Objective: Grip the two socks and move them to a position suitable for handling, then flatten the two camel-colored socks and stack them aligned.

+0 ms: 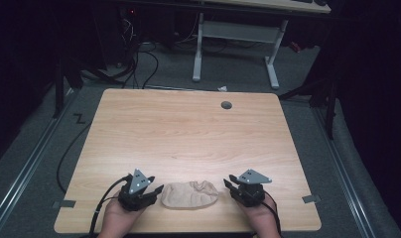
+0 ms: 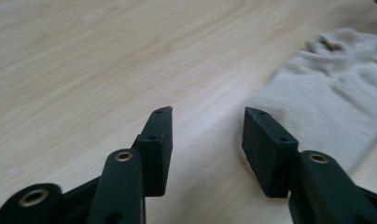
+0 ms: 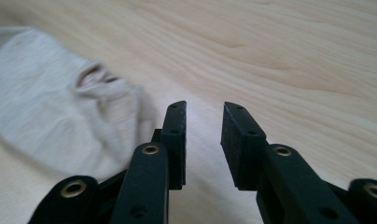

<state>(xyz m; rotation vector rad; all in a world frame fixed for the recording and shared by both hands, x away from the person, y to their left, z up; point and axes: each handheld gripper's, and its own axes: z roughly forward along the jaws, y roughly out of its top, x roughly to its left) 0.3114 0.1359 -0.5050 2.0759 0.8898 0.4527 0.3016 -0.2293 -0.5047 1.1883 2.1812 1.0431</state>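
Beige sock (image 1: 189,195) lies between two parted claws, left claw (image 1: 156,192) and right claw (image 1: 229,183).

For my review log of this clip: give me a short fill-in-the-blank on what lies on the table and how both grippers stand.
1. The beige sock lies ____ the two grippers.
2. The left gripper has its jaws ____.
3. The right gripper holds ____.
4. The sock rests on a ____ table.

Missing words: between; open; nothing; wooden
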